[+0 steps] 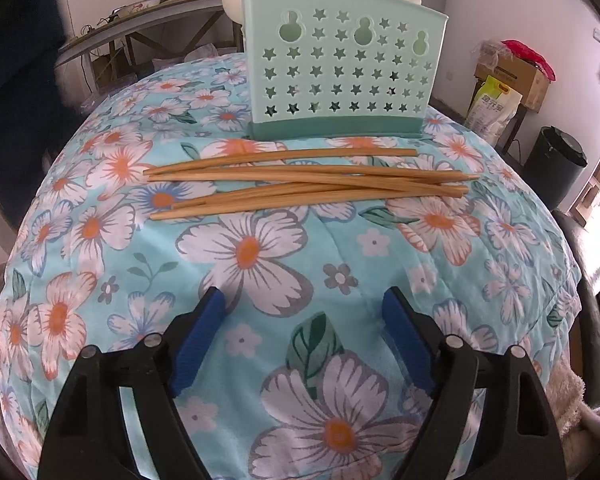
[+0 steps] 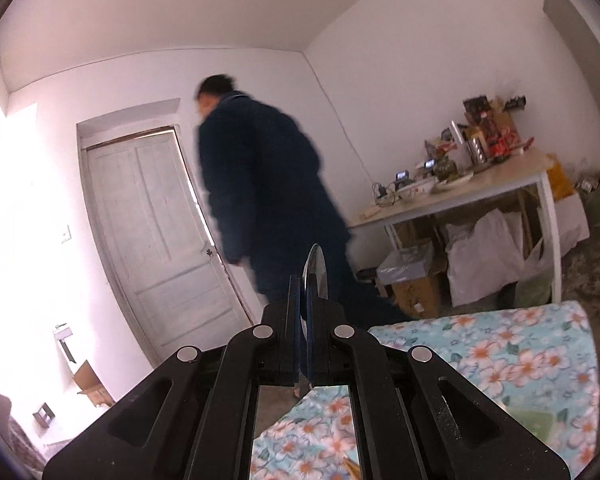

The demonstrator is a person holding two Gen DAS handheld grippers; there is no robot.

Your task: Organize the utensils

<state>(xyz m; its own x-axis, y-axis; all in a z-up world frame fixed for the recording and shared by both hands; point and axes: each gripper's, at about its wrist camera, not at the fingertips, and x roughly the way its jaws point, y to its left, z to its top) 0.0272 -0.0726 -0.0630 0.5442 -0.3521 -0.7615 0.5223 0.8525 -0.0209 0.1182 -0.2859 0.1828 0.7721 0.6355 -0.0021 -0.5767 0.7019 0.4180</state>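
Observation:
Several wooden chopsticks (image 1: 300, 182) lie in a loose crosswise pile on the floral tablecloth (image 1: 260, 264). Behind them stands a mint green utensil holder (image 1: 340, 72) with star-shaped holes. My left gripper (image 1: 304, 308) is open and empty, hovering over the cloth in front of the chopsticks. My right gripper (image 2: 306, 292) is raised above the table's edge, pointing out into the room, and shut on a metal spoon (image 2: 316, 268); the bowl of the spoon sticks up edge-on past the fingertips.
A person in a dark coat (image 2: 268, 200) stands by a white door (image 2: 160, 232). A cluttered side table (image 2: 460, 188) with bags beneath is at the wall. A black bin (image 1: 556, 164) and boxes (image 1: 512, 76) stand right of the table.

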